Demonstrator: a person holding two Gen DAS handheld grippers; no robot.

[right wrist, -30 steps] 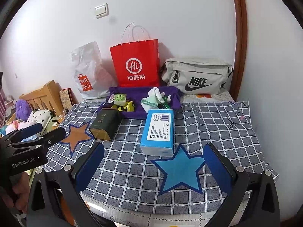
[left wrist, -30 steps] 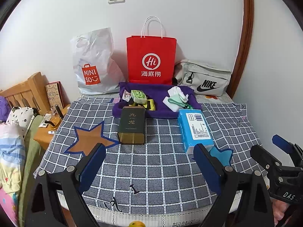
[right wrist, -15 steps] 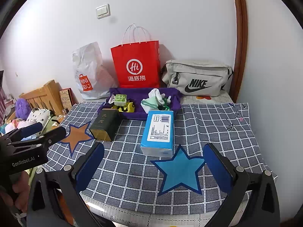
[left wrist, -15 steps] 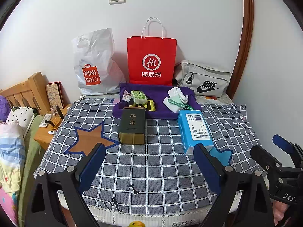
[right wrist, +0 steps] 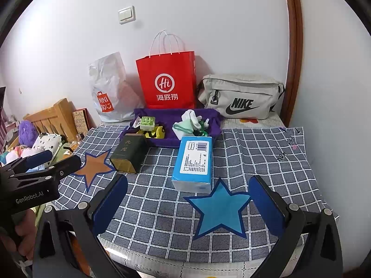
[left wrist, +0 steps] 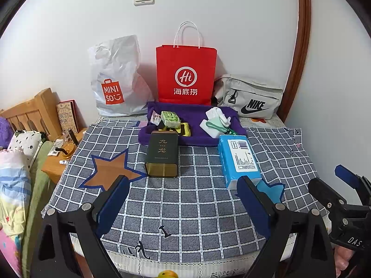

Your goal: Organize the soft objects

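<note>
Both tools spread and empty: left tool (left wrist: pixel 182 205), right tool (right wrist: pixel 187 202), hovering at the tabletop's (right wrist: pixel 266 162) 6 o'clock edge. Blue tissue pack (right wrist: pixel 193 162) lies at 12 o'clock of the right tool, likely staged for easy reach. Purple tray (right wrist: pixel 215 125) beyond holds small soft items.

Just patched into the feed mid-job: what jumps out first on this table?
The red paper bag stands upright against the back wall, between a white Miniso bag and a grey Nike pouch. In front of it a purple tray holds small soft items; a dark green tin and a blue tissue pack lie on the checked cloth. Both the left gripper and right gripper are open and empty.
</note>
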